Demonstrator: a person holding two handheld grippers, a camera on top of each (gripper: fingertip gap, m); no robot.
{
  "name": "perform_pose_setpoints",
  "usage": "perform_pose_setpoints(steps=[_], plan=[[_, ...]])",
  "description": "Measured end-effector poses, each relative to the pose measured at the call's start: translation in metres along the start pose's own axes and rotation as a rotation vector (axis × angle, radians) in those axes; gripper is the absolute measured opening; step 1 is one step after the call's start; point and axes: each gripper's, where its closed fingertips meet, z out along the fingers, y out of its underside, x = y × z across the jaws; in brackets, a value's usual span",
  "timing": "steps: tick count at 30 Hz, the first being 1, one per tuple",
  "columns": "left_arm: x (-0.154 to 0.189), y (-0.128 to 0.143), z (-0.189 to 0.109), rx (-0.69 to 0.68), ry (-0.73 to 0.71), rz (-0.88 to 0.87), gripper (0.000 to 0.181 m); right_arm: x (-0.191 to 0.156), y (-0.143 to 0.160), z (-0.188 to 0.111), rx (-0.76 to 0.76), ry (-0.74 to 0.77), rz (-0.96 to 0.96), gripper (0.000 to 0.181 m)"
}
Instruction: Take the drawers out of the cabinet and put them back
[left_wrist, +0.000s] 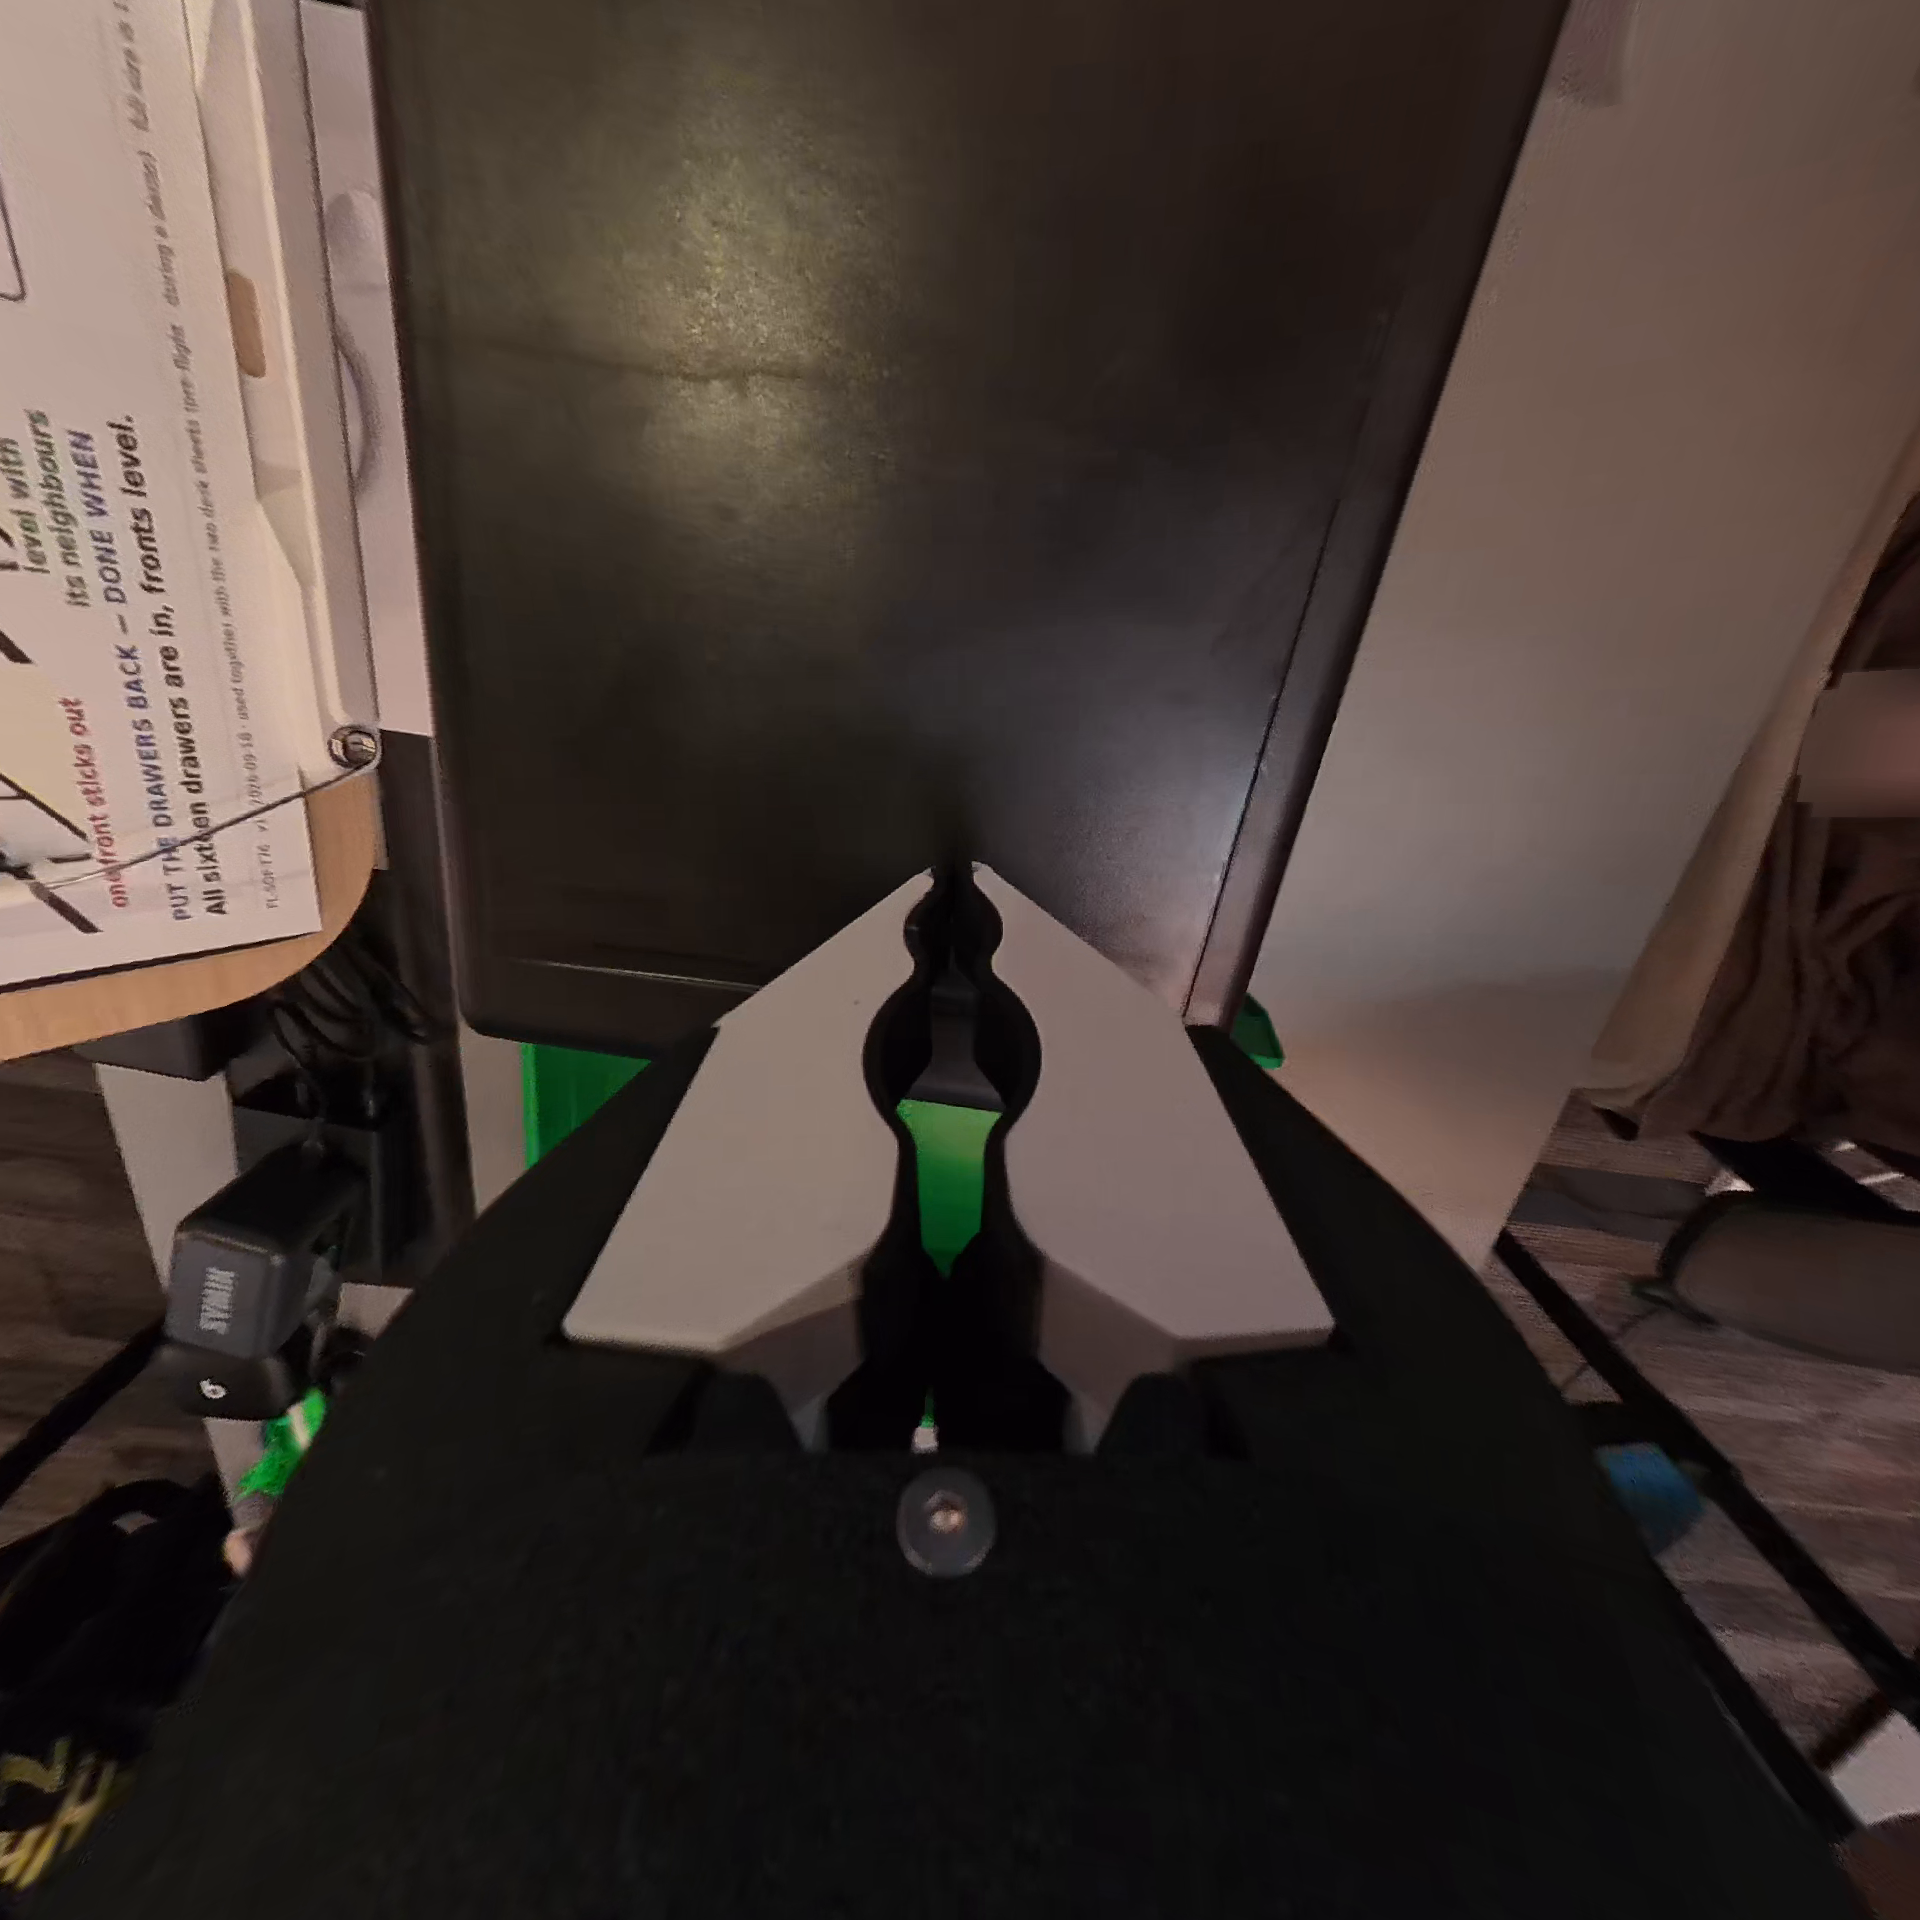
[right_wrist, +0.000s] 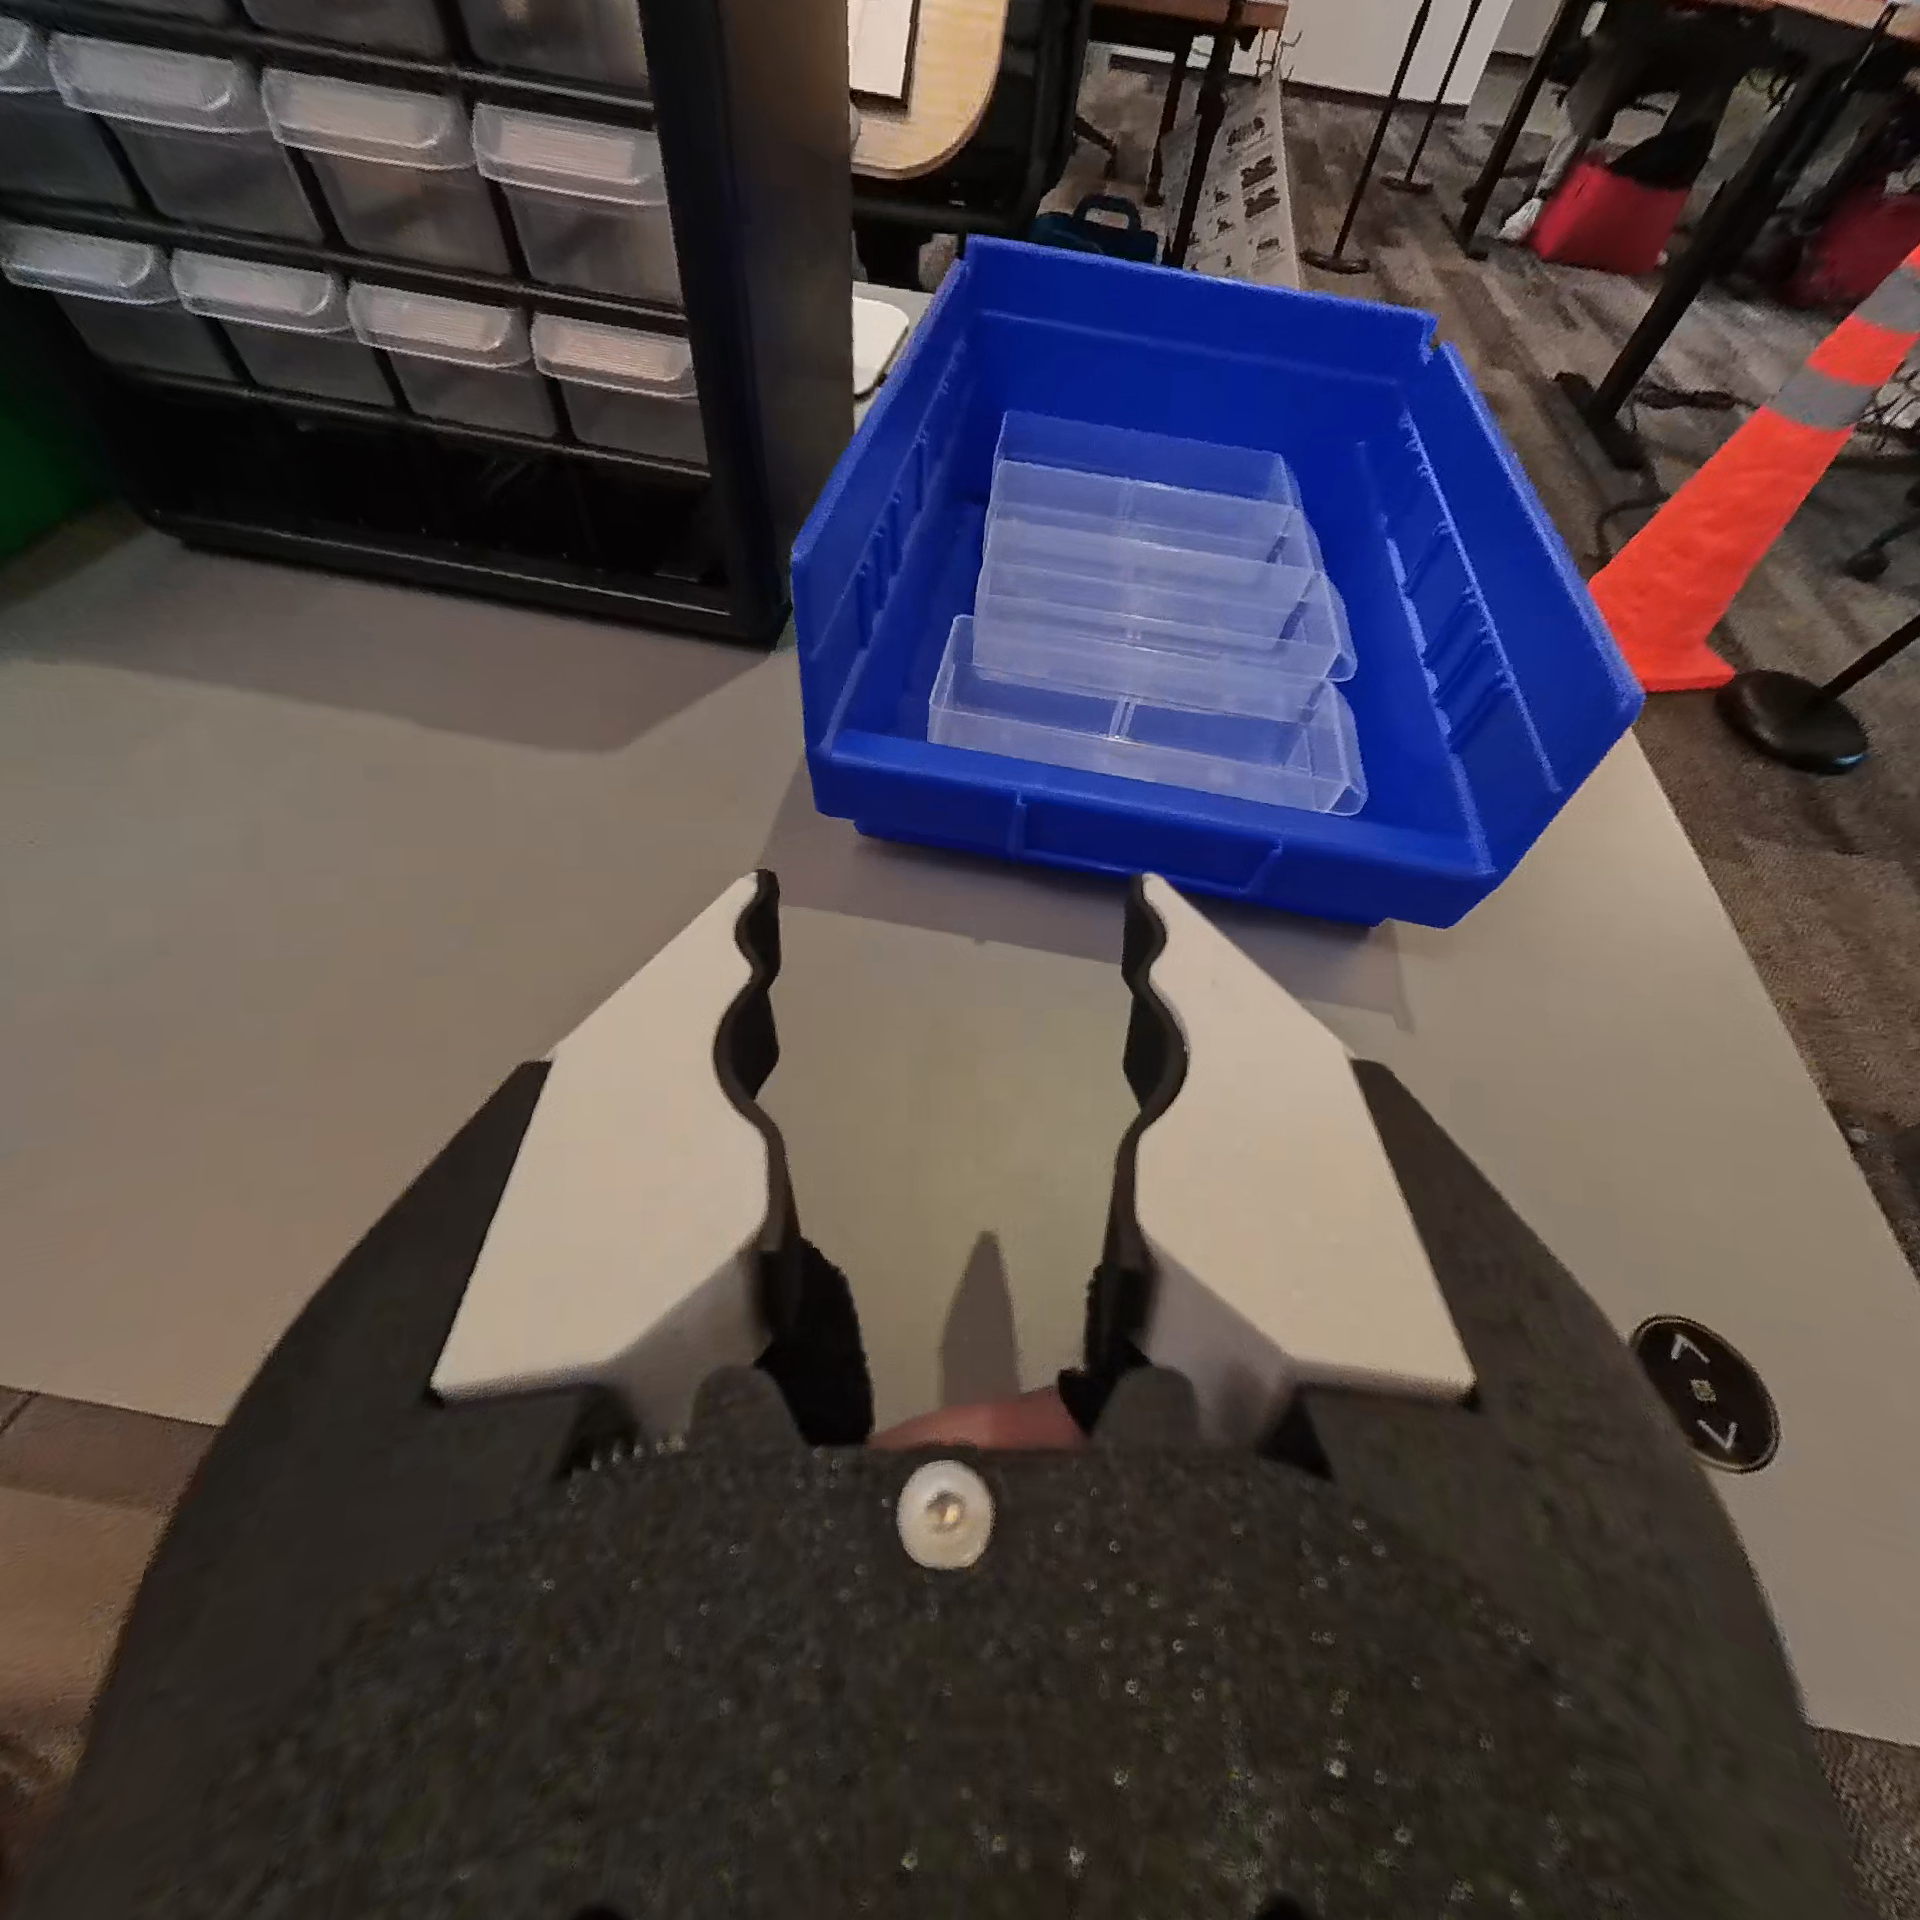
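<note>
Clear plastic drawers (right_wrist: 1143, 613), three, lie in the blue bin (right_wrist: 1507, 582) beside the cabinet (right_wrist: 416, 312). My right tool (right_wrist: 951, 904) hangs released over the counter (right_wrist: 312, 883); left tool (left_wrist: 951, 878) is clenched, apparently empty, against the cabinet's dark side. Next: grasp a drawer for return.

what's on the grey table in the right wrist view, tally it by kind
clear drawers loose in the bin: 3
blue bin: 1
black cabinet: 1
total: 5
</note>
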Motion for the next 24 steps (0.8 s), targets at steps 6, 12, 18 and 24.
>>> perform_pose_setpoints(steps=[6,12,18,24], plan=[[0.030,-0.003,-0.021,0.269,-0.148,0.002,0.000,0.008,0.004,-0.002,-0.007,0.006,-0.025,0.066],[0.124,0.041,-0.033,0.831,-0.404,-0.350,0.005,0.019,0.011,-0.001,-0.025,0.012,0.009,0.066],[0.217,0.122,0.061,0.998,-0.544,-0.952,0.016,0.020,0.016,0.003,-0.046,-0.012,0.065,0.065],[0.234,0.141,0.083,0.944,-0.666,-0.966,0.030,0.013,0.012,0.013,-0.043,-0.046,0.090,0.066]])
